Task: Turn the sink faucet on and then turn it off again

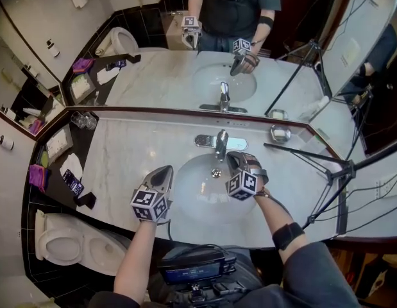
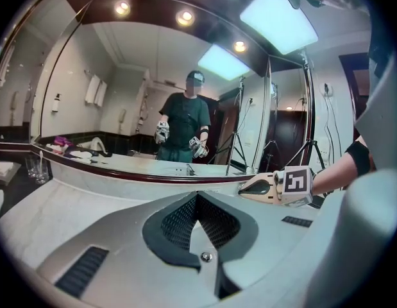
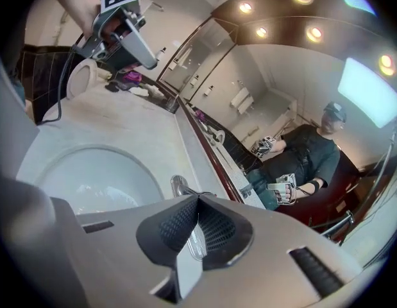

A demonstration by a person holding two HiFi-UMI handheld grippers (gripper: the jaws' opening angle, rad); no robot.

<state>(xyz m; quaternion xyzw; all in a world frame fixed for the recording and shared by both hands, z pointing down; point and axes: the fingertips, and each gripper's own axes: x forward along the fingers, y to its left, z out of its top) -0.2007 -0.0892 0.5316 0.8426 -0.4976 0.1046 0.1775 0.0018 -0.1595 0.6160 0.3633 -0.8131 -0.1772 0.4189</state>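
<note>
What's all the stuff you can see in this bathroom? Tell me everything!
Sink: one, white, middle of the counter.
Faucet: one, shiny silver, behind the sink bowl.
Counter: one, pale marble, below the mirror.
Mirror: one, wide, behind the counter.
Toilet: one, white, left of the counter.
Glasses: small cluster, clear, counter's far left end.
Round dish: one, silver, right of the faucet.
Tripod: one, black, right of the counter.
Left hand-held gripper: one, grey, shut, left of the sink.
Right hand-held gripper: one, grey, shut, over the sink by the faucet.
</note>
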